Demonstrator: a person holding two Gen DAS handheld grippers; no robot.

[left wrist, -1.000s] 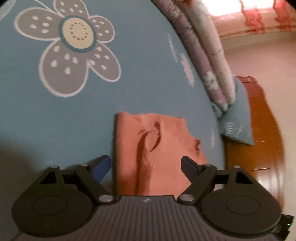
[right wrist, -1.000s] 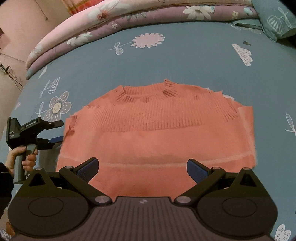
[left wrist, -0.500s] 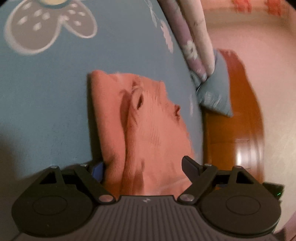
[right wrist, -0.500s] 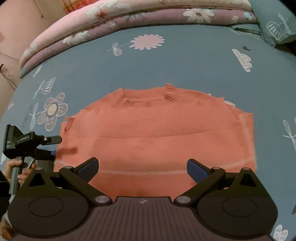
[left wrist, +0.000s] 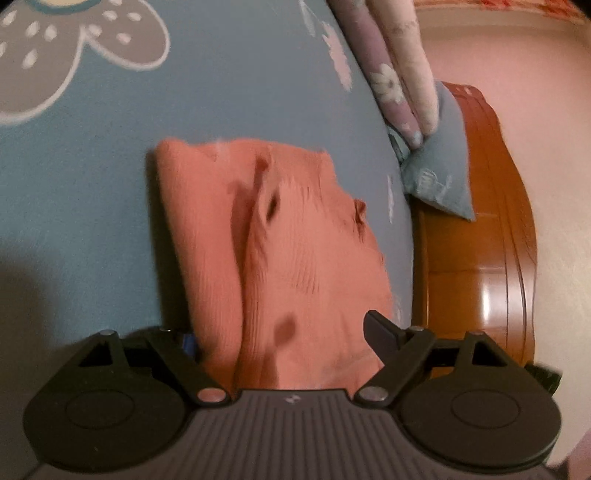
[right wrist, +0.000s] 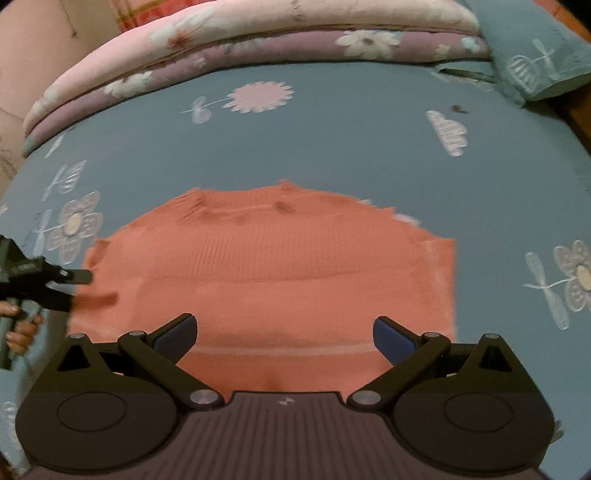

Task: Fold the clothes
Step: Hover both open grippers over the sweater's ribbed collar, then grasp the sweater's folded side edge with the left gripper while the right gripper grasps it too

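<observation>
Blue floral bedsheet (right wrist: 332, 147) carries our ribbed, coral knit sweater (right wrist: 266, 266), lying flat with folded quilts (right wrist: 258, 33) stacked behind it. Our right tool (right wrist: 282, 334) hangs spread wide over the hem, gripping nothing. Our left tool (left wrist: 284, 332), also wide, has pushed onto the sweater's side edge since a second ago.

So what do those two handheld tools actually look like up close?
Both match: a grey ribbed body with a small white mark, two round black discs, silver pivot pins and black linkage arms ending in blue-padded fingers. The right tool shows both blue pads; on the left tool one is mostly hidden by the orange sweater. From outside, the left tool looks like a black pistol-grip device.
</observation>
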